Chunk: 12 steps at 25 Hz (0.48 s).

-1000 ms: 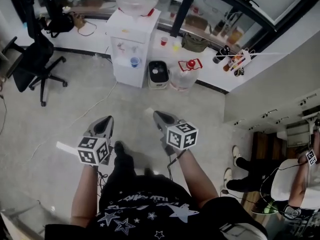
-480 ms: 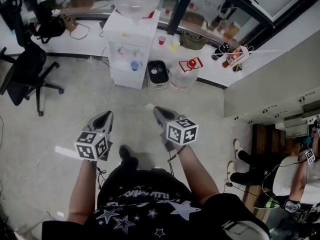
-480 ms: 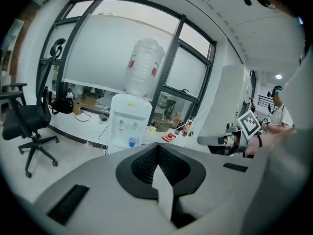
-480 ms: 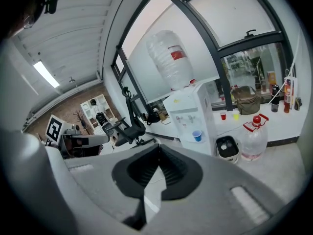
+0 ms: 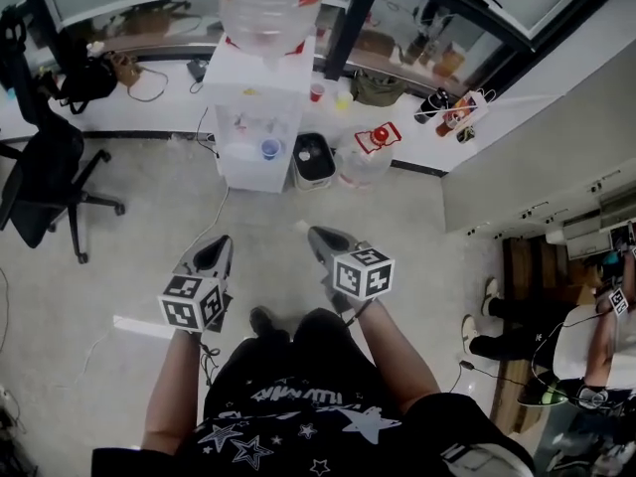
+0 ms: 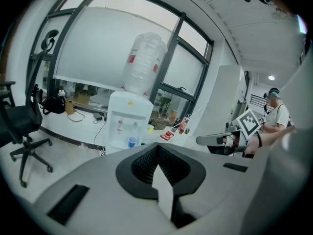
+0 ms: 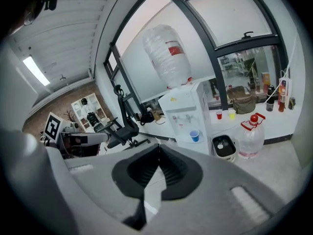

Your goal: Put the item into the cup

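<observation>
A blue cup (image 5: 268, 148) sits in the tap bay of a white water dispenser (image 5: 260, 78) straight ahead. It also shows in the left gripper view as the blue cup (image 6: 131, 141) and in the right gripper view as the blue cup (image 7: 194, 135). A red cup (image 5: 316, 91) and a yellow cup (image 5: 344, 92) stand on the white ledge behind. My left gripper (image 5: 214, 253) and right gripper (image 5: 320, 238) hang over bare floor, well short of the dispenser. Both are shut, jaws meeting with nothing between them. I cannot make out which thing is the item.
A black-and-white bin (image 5: 312, 157) and a clear water jug (image 5: 363, 157) with a red cap stand right of the dispenser. An office chair (image 5: 40, 182) is at the left. A grey wall (image 5: 537, 157) runs at the right, with another person (image 5: 586, 336) beyond it.
The dispenser and ledge have slid lower in the head view, and the chair has moved toward the left edge. Both grippers stay shut and keep their places.
</observation>
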### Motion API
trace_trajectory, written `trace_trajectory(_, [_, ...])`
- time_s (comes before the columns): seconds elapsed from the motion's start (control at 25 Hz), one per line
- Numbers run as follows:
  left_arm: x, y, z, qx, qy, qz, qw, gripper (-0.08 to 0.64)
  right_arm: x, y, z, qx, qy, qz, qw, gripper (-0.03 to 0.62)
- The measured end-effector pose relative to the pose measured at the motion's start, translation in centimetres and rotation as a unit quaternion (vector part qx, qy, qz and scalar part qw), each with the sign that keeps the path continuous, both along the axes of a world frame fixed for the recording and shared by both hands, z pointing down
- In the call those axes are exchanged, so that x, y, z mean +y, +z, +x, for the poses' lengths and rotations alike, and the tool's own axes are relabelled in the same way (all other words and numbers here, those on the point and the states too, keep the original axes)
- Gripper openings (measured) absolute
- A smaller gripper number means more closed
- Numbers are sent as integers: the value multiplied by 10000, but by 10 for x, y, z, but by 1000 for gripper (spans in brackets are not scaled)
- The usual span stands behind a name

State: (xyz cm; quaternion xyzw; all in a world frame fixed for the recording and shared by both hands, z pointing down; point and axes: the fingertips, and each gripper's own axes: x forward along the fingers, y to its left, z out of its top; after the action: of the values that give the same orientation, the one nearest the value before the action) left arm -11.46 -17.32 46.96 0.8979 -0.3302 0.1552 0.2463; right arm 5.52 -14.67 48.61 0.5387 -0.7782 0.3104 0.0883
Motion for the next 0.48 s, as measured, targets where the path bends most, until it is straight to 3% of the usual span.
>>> trace_trajectory(0.2, [-11,5,4,137,236,-84,9996,5,-6,8,-3,-11,179,-146,9997,2])
trace_trajectory(0.48, [-34,33,27,-13,108,-253,9996,5,-30,32,21,-170,314,-228,9991,2])
